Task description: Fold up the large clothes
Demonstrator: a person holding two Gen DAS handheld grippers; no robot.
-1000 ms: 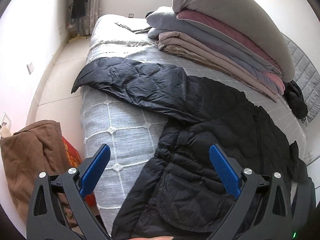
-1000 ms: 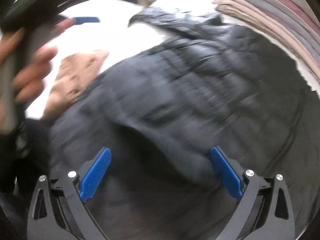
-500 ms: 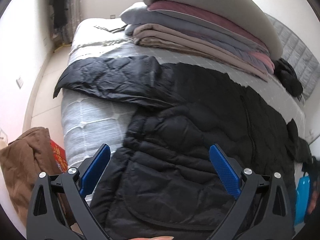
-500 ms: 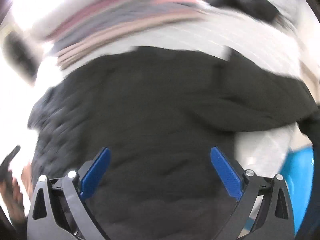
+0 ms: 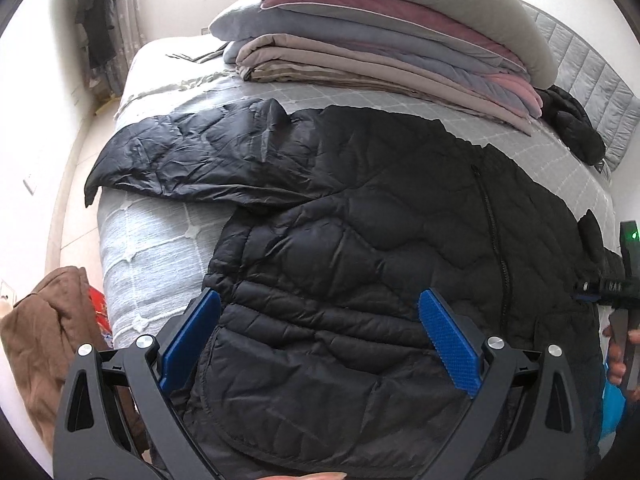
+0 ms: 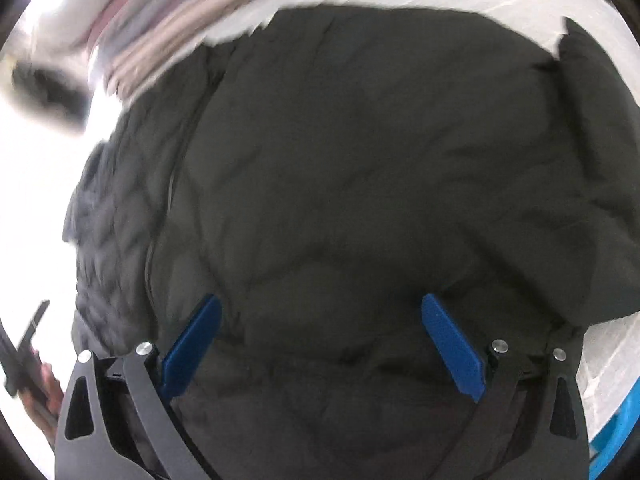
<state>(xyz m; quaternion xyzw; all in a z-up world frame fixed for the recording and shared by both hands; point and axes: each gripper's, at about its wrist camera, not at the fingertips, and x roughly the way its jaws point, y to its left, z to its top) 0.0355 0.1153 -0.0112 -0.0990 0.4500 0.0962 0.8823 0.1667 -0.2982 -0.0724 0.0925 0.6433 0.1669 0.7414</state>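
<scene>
Both claws, left gripper (image 5: 319,332) and right gripper (image 6: 320,336), spread wide, holding nothing, above black puffer jacket (image 5: 380,240) lying flat along near edge of bed (image 5: 148,240). Best pinched at hem corners, lifted evenly, folded toward collar.

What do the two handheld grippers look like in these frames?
Both match: the left gripper and right gripper have black frames with triangular cut-outs, silver round fasteners and flat blue textured fingers. No cables or sleeves show.
</scene>
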